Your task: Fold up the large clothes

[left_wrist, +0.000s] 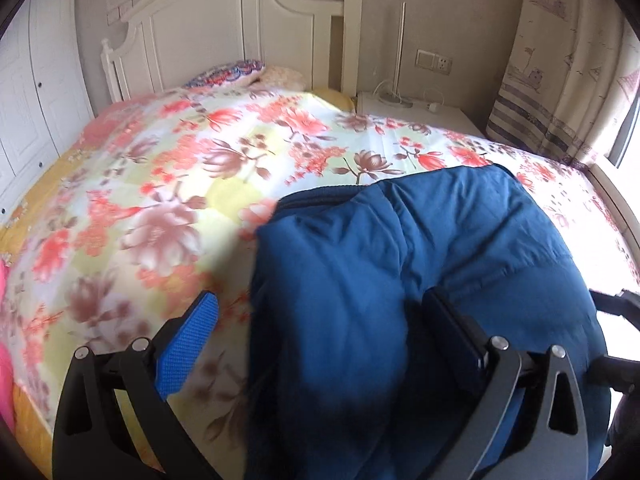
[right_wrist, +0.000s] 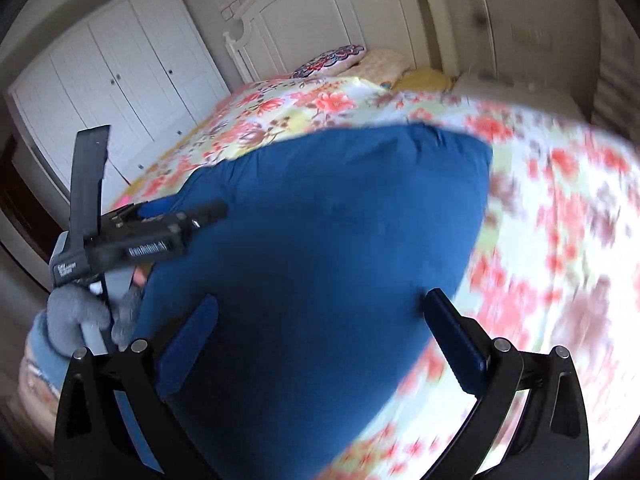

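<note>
A dark blue padded jacket (left_wrist: pixel 400 264) lies bunched on the floral quilt (left_wrist: pixel 160 184), near the bed's near right side. My left gripper (left_wrist: pixel 320 320) is open, its fingers spread wide. The jacket's left edge hangs between them and the fabric presses against the right finger (left_wrist: pixel 452 332). In the right wrist view the jacket (right_wrist: pixel 328 220) fills the middle, blurred by motion. My right gripper (right_wrist: pixel 320 320) is also open, with the jacket's bulk between its spread fingers. The left gripper's body (right_wrist: pixel 132 240) shows at the jacket's left side, held by a grey-gloved hand (right_wrist: pixel 76 320).
A white headboard (left_wrist: pixel 224 20) and patterned pillows (left_wrist: pixel 228 74) are at the far end. A white nightstand (left_wrist: pixel 416 112) with a lamp stands to the right, beside a curtain (left_wrist: pixel 560 80). White wardrobe doors (right_wrist: pixel 112 80) line the left side. Something pink (left_wrist: pixel 6 360) lies at the left edge.
</note>
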Demonstrator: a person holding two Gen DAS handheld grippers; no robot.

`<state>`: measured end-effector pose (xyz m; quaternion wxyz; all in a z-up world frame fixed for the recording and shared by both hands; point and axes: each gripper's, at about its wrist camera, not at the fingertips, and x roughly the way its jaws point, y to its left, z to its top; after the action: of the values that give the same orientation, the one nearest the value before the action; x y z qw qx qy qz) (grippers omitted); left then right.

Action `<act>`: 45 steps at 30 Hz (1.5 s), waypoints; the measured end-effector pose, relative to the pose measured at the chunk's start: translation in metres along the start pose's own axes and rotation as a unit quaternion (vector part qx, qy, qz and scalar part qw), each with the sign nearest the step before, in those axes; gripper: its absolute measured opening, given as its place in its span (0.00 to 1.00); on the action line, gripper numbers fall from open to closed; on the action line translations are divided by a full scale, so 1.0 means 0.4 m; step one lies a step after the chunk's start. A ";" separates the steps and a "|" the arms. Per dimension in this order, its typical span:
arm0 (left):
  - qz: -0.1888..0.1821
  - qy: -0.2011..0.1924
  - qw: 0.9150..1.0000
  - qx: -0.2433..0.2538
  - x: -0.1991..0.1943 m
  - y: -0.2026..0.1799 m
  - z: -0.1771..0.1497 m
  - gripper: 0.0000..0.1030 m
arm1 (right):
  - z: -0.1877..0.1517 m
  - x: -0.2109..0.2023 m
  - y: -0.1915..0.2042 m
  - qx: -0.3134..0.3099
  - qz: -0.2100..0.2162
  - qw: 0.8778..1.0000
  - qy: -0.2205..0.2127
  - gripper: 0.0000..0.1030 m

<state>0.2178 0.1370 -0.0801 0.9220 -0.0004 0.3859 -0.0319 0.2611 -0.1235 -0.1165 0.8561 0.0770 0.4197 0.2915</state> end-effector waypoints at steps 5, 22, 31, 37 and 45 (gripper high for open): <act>-0.095 0.035 0.994 -0.029 -0.071 0.105 -0.103 0.98 | -0.094 -0.012 -0.062 0.077 0.097 0.992 0.015 0.96; -0.256 0.047 0.959 -0.115 0.027 0.054 -0.090 0.43 | -0.059 -0.045 -0.093 0.039 0.068 0.995 -0.061 0.70; -0.231 0.023 0.968 -0.091 0.194 -0.207 0.079 0.48 | 0.089 -0.094 -0.357 0.078 -0.019 0.994 -0.077 0.70; -0.107 -0.046 0.993 -0.035 0.089 -0.241 0.060 0.80 | 0.040 -0.192 -0.240 0.051 -0.152 0.981 -0.110 0.88; 0.055 -0.212 0.976 0.013 -0.266 -0.324 -0.058 0.98 | -0.169 -0.329 0.063 -0.024 -0.314 0.925 -0.213 0.95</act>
<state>0.1192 0.0146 -0.0175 0.9830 0.0265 0.1811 0.0144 0.1356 -0.1846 -0.0613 0.9747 -0.0194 0.2227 -0.0055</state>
